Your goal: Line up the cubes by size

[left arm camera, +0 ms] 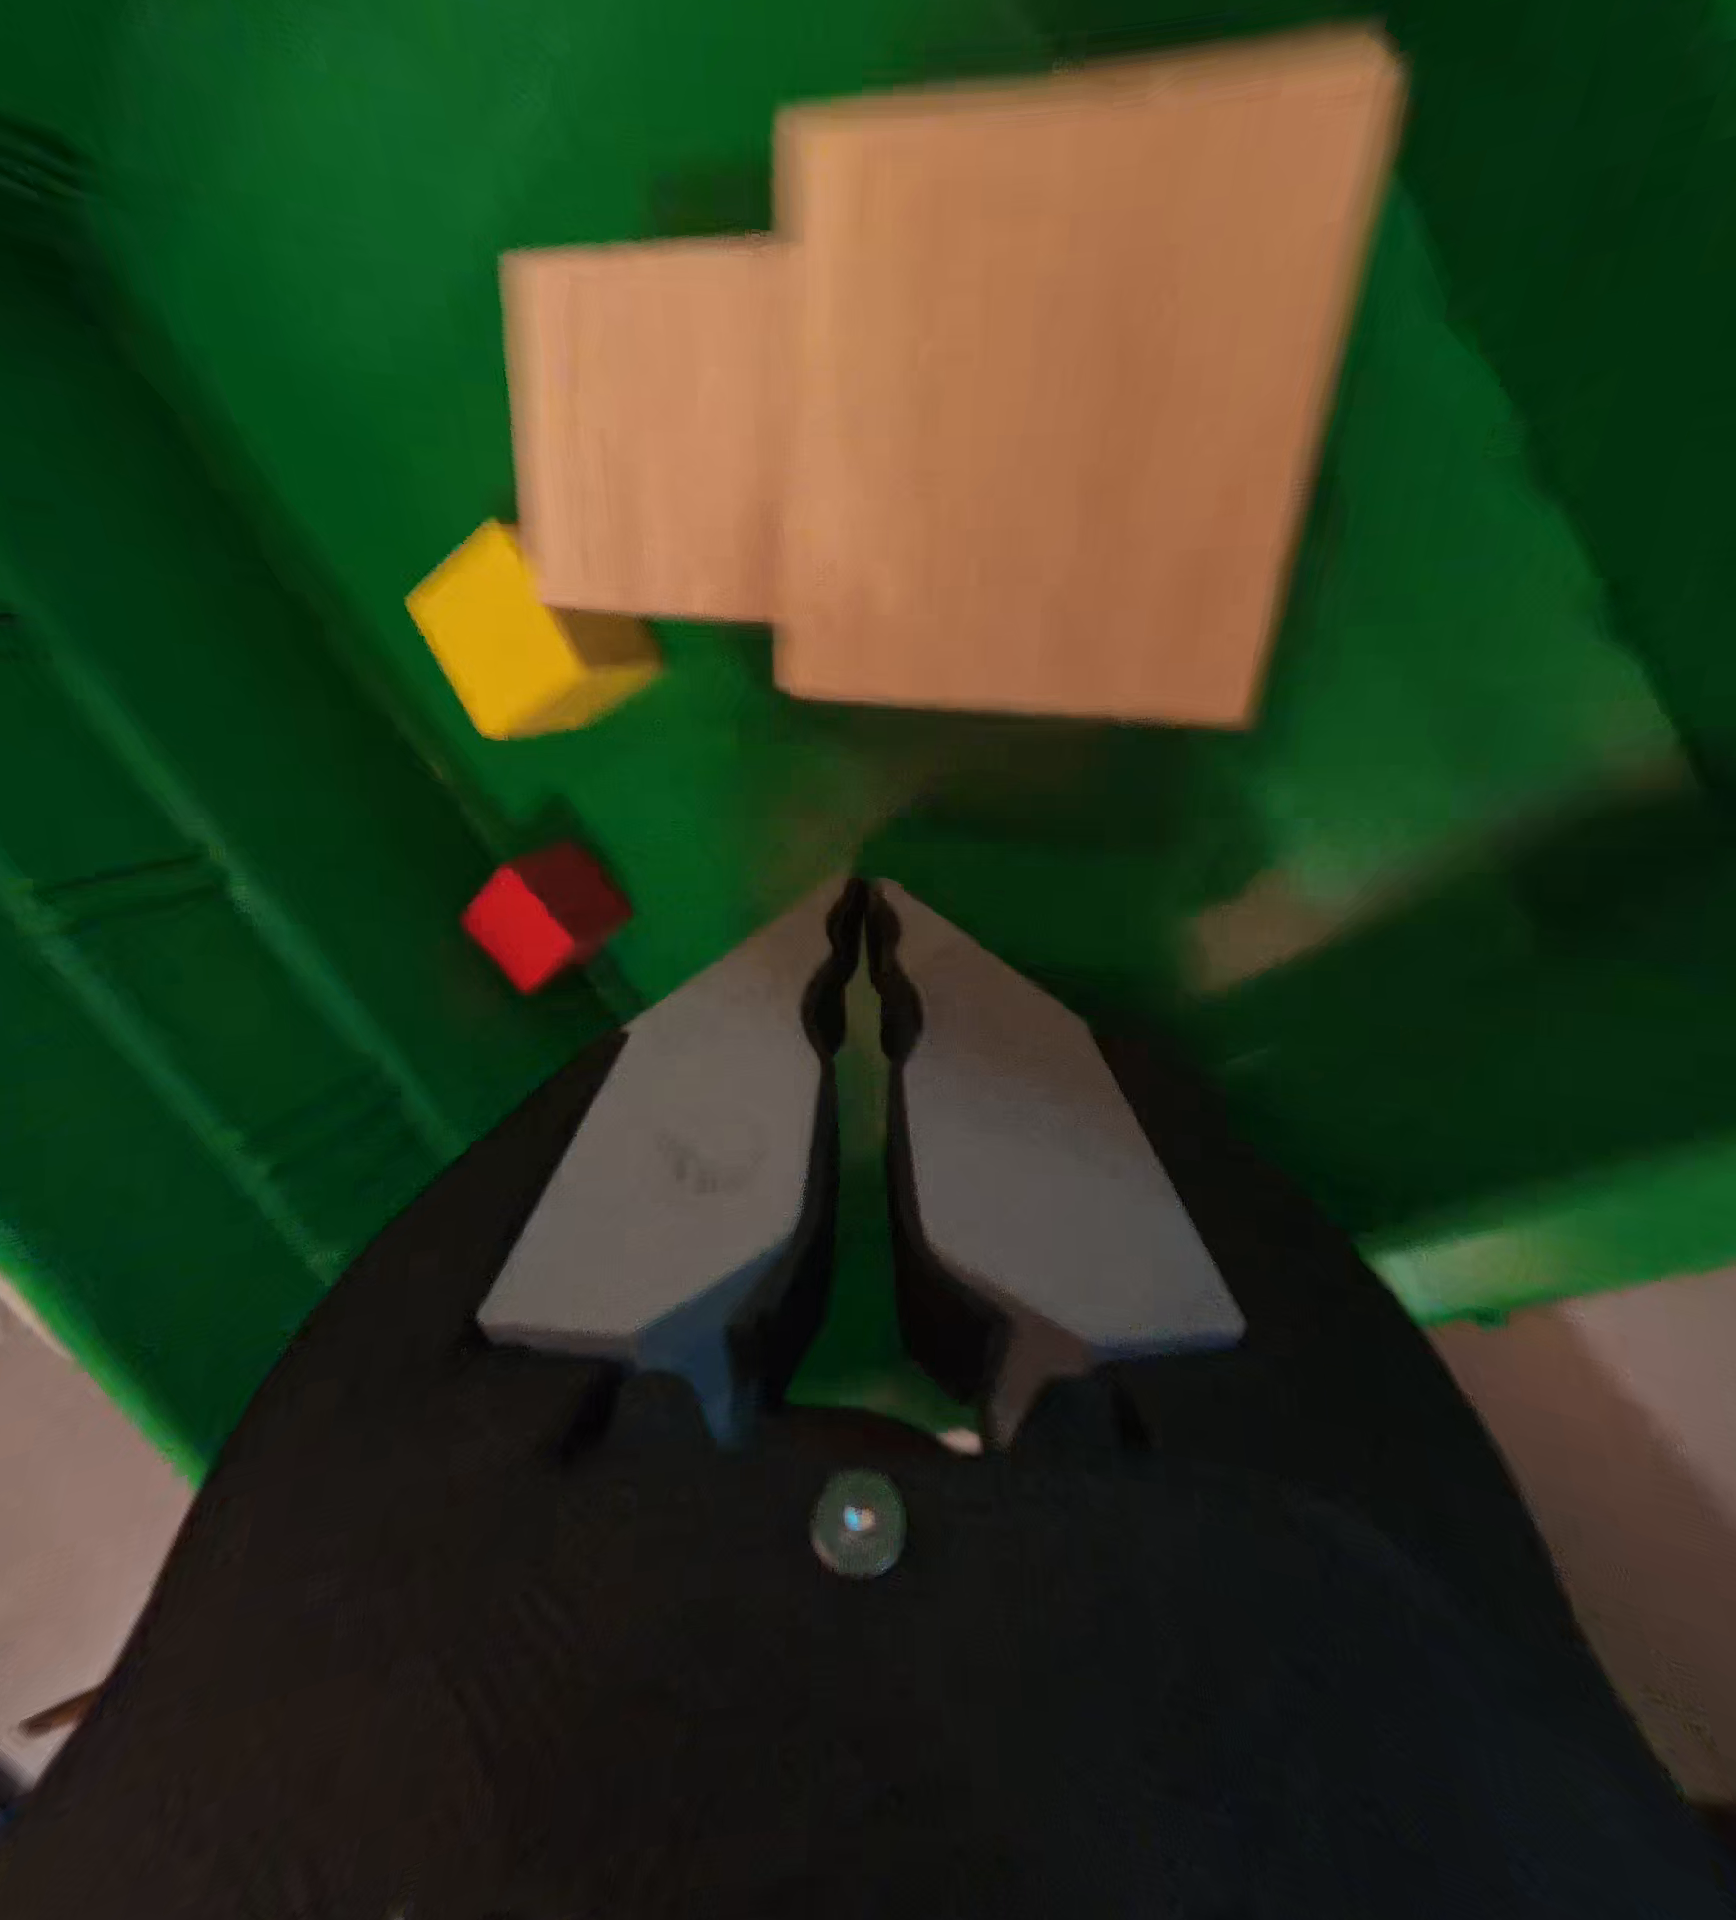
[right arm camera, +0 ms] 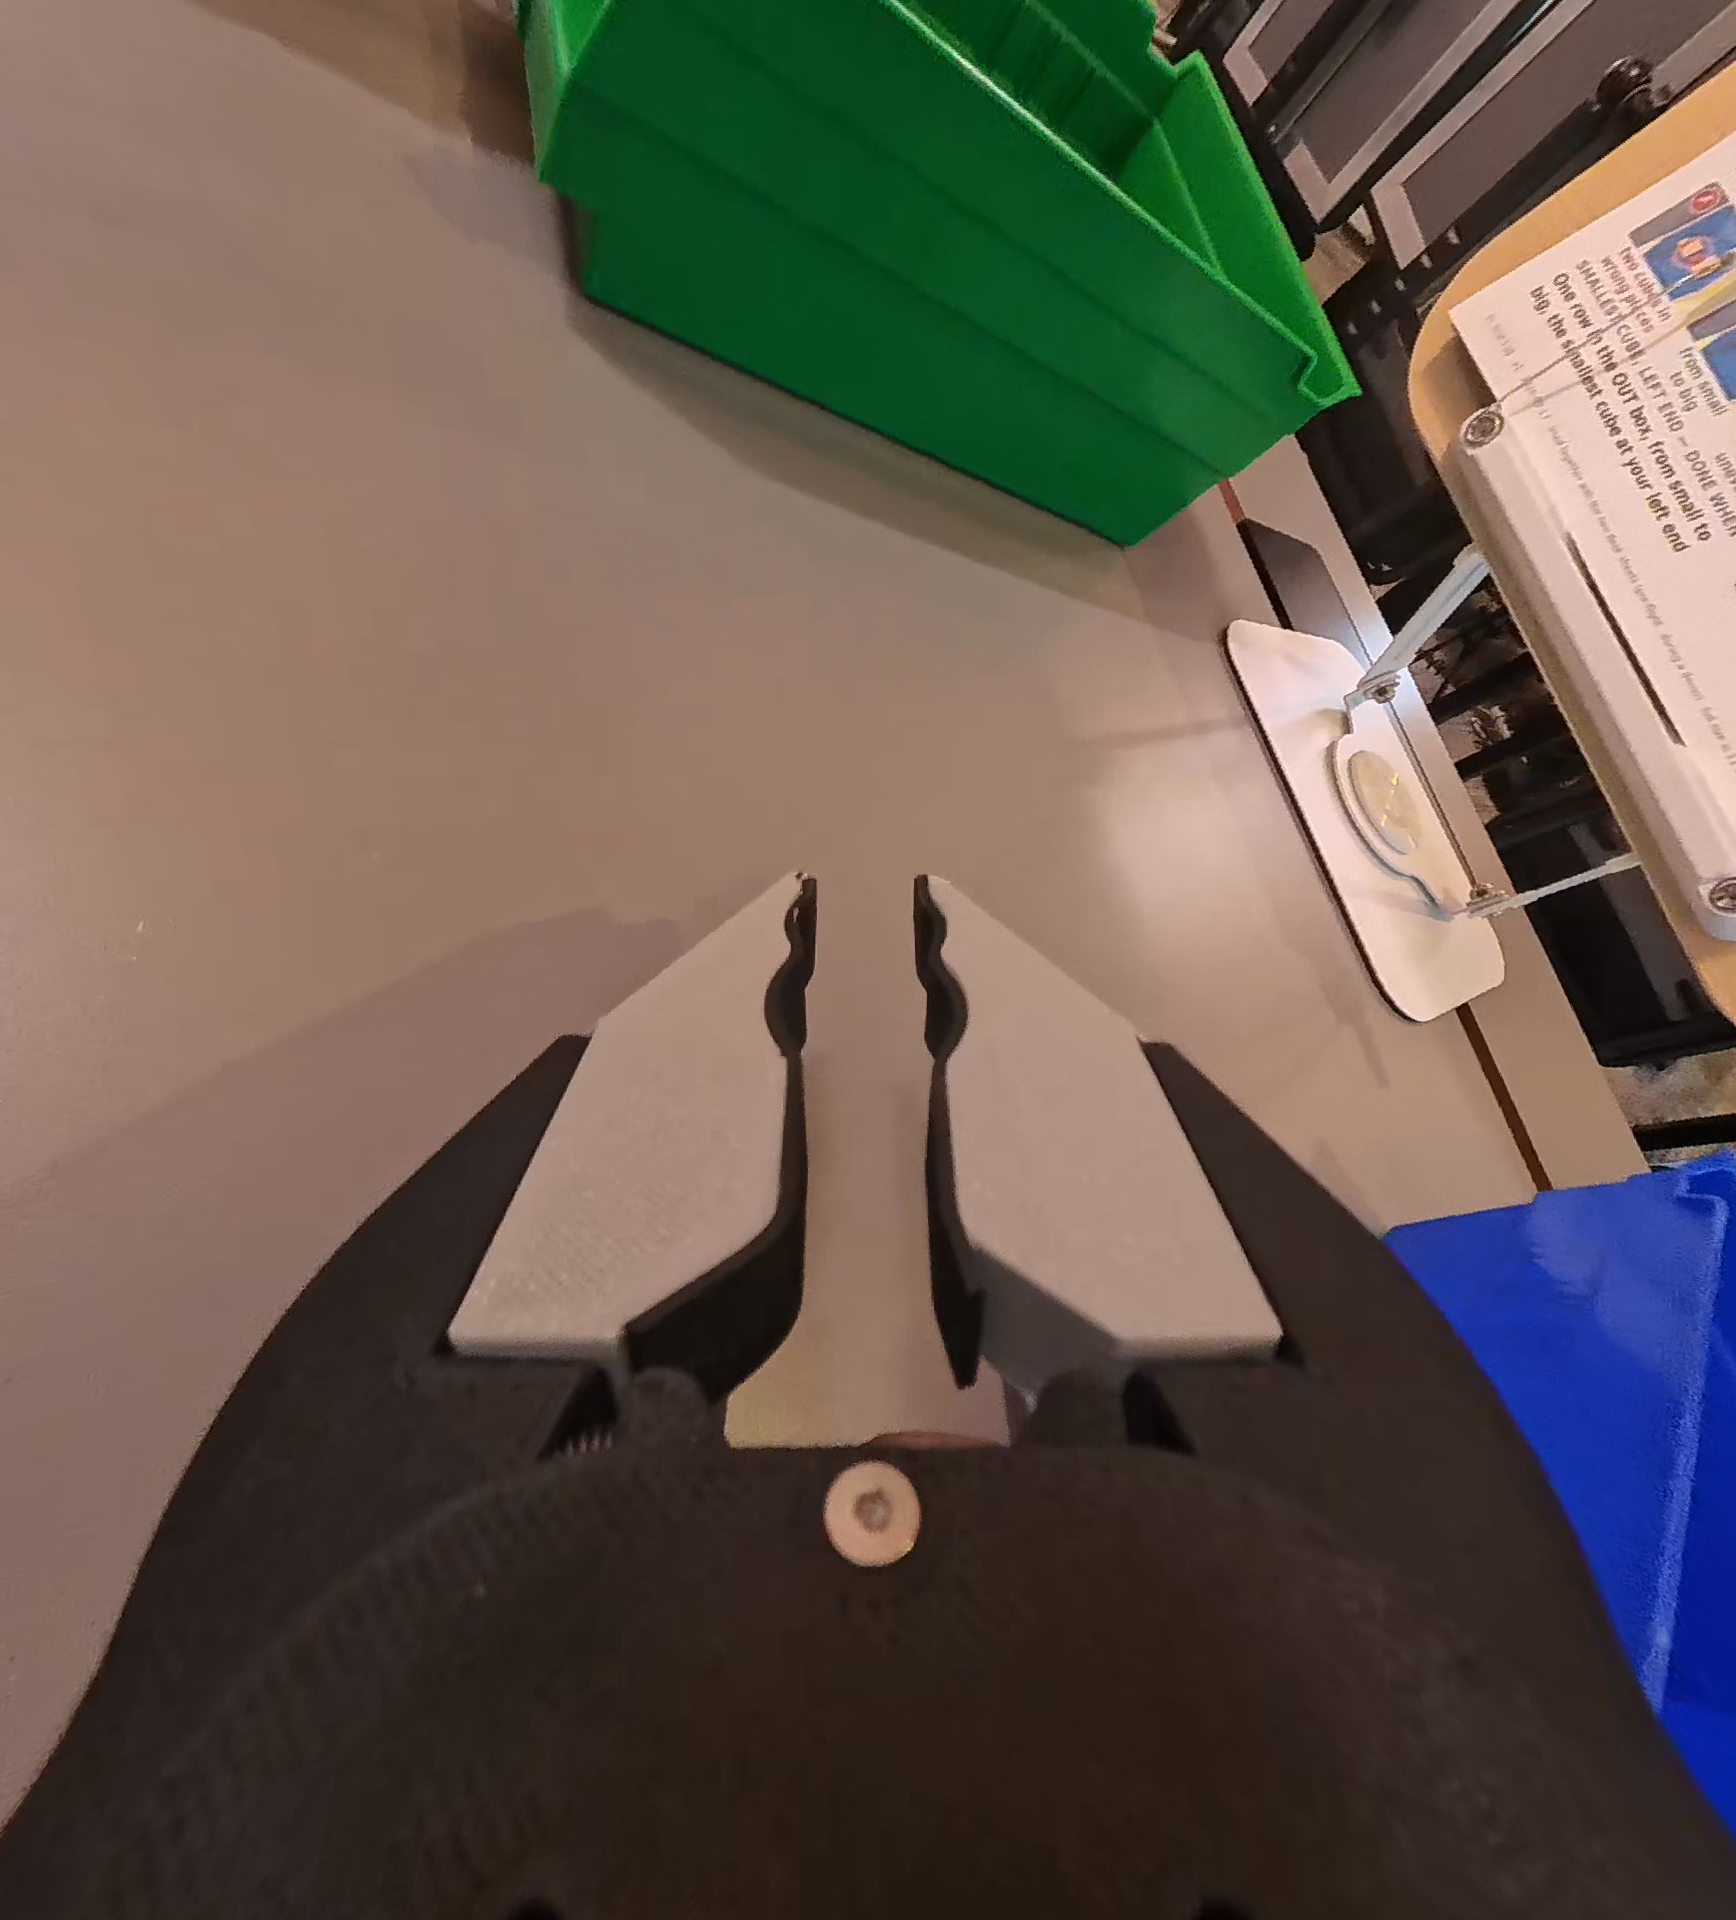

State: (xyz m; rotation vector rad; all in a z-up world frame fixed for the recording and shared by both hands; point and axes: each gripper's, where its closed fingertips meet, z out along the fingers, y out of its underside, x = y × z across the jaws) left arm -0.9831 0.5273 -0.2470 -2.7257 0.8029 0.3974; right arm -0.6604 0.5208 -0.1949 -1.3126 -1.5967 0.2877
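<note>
The left wrist view is blurred and looks down into a green bin (left arm camera: 168,727). In it lie a large wooden cube (left arm camera: 1051,416), a smaller wooden cube (left arm camera: 646,436) touching its left side, a yellow cube (left arm camera: 521,639) and a small red cube (left arm camera: 542,920). My left gripper (left arm camera: 864,894) is shut and empty, above the bin floor just below the large wooden cube and right of the red cube. My right gripper (right arm camera: 859,883) is open a little and empty over the grey table (right arm camera: 324,623). No cube shows in the right wrist view.
The green bin (right arm camera: 947,270) stands at the far side of the table in the right wrist view. A blue bin (right arm camera: 1622,1455) is at the near right. A white stand base (right arm camera: 1363,810) and a printed instruction sheet (right arm camera: 1674,436) on a board sit at the right edge.
</note>
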